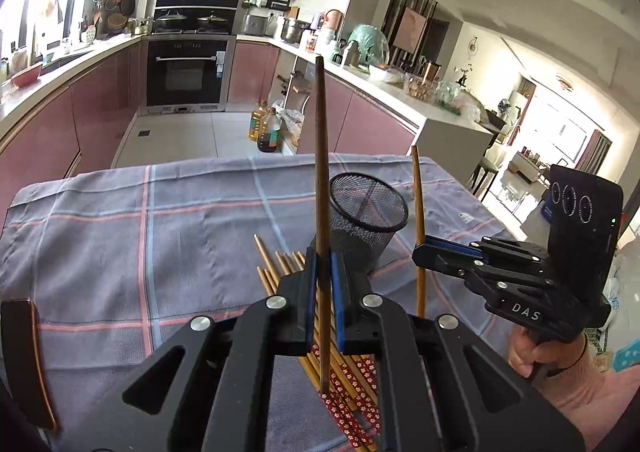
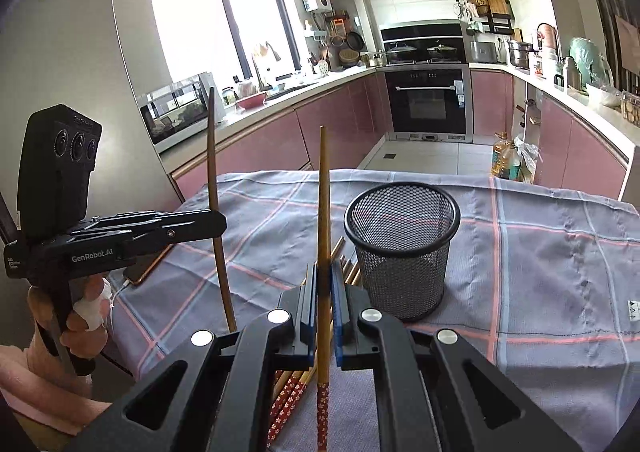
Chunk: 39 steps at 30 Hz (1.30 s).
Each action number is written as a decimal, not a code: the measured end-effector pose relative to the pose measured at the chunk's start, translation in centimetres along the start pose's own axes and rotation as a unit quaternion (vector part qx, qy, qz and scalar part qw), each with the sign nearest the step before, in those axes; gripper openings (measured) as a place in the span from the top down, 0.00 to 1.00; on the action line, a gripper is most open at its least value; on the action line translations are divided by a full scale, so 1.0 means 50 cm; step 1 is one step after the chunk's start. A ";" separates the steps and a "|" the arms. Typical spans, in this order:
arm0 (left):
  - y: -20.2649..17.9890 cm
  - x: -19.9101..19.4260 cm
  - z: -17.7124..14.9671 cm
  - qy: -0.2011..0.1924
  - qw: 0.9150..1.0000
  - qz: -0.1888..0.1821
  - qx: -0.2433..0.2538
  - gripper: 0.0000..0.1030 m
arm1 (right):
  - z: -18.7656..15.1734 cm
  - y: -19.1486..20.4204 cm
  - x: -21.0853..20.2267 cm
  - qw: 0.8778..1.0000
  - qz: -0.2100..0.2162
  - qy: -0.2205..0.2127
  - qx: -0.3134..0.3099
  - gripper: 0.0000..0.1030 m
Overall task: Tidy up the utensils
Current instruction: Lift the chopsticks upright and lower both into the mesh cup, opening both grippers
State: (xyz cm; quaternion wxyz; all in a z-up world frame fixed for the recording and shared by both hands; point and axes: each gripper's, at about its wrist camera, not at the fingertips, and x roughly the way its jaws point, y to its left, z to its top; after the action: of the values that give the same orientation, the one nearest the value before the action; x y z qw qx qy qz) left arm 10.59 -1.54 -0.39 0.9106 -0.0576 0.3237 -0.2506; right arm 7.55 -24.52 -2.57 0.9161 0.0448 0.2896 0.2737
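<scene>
Kitchen with pink cabinet fronts, a black built-in oven (image 2: 429,100) and a white counter; in the foreground, a table under a grey-blue cloth checked with pink and pale lines (image 1: 132,212).

- Left gripper (image 1: 323,284) — black linkage, blue-padded fingers — clenched on a dark brown wooden chopstick (image 1: 321,172), held near upright with its narrow end up. From the right wrist camera the same chopstick (image 2: 214,188) rises through the left gripper (image 2: 218,222) beside the window side of the table.
- Right gripper (image 2: 324,300) — same build — clamped on a lighter bamboo chopstick with a red flower-patterned handle end (image 2: 323,220), upright, patterned end down. From the left wrist camera this stick (image 1: 418,220) passes through the right gripper (image 1: 418,252), just right of the cup.
- Black wire-mesh cylindrical cup (image 2: 402,248), upright on the cloth, just beyond and right of the right gripper's fingers; nothing can be made out inside it.
- Loose pile of bamboo chopsticks with red patterned ends (image 1: 280,272), lying flat on the cloth under both grippers, near the cup's base.
- Smartphone (image 2: 146,268) with a white cable, flat on the cloth at the table's left edge.
- Two yellow oil bottles (image 1: 266,128) on the floor beyond the table.
</scene>
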 end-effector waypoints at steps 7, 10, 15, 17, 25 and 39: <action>-0.028 -0.044 0.069 -0.039 0.999 -0.015 0.002 0.93 | 0.054 -0.014 -0.041 0.999 0.010 -0.048 -0.001 0.94; -0.040 -0.047 0.101 -0.054 0.998 -0.016 0.007 0.93 | 0.084 -0.019 -0.060 0.998 0.013 -0.066 -0.004 0.94; -0.069 -0.051 0.160 -0.079 0.997 -0.018 0.016 0.93 | 0.134 -0.033 -0.084 0.996 0.010 -0.092 -0.012 0.94; -0.078 -0.044 0.181 -0.087 0.996 -0.021 0.021 0.93 | 0.151 -0.038 -0.092 0.995 0.007 -0.102 -0.014 0.94; -0.109 0.007 0.238 -0.097 0.995 -0.015 0.032 0.93 | 0.194 -0.076 -0.087 0.992 -0.017 -0.121 -0.010 0.94; -0.086 0.197 0.157 0.006 0.999 0.003 0.045 0.93 | 0.145 -0.108 0.028 1.000 -0.022 0.005 0.004 0.94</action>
State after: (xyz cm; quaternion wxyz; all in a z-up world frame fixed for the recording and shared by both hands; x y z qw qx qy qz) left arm 20.19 -10.60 1.39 0.9109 -0.0145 0.3178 -0.2627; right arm 15.10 -27.78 1.40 0.9203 0.0400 0.2965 0.2523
